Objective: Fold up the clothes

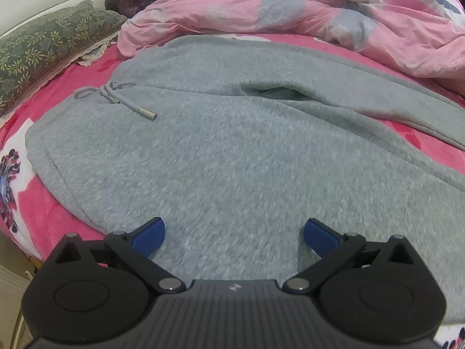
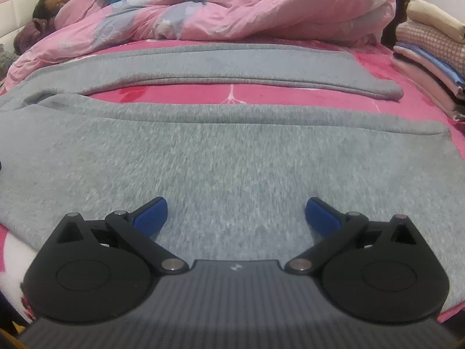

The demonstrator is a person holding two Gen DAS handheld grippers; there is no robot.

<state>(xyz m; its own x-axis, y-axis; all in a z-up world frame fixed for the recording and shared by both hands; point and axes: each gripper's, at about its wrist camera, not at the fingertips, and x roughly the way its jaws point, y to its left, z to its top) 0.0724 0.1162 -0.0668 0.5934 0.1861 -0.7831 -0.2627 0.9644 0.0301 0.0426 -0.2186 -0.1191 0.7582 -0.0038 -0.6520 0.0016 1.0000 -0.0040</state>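
Grey sweatpants (image 1: 221, 145) lie spread flat on a pink bed sheet (image 1: 58, 93). In the left wrist view their waistband is at the left, with a drawstring (image 1: 116, 96) ending in a metal tip. In the right wrist view the two legs run to the right: the near leg (image 2: 232, 157) and the far leg (image 2: 232, 67), with pink sheet (image 2: 232, 93) showing between them. My left gripper (image 1: 234, 234) hovers open over the hip area, nothing between its blue pads. My right gripper (image 2: 236, 216) hovers open over the near leg, also holding nothing.
A crumpled pink duvet (image 1: 276, 14) is heaped along the far side of the bed, and a person lies under it at the far left (image 2: 49, 0). A green floral pillow (image 1: 49, 46) sits at the left. A stack of folded textiles (image 2: 430, 52) stands at the right.
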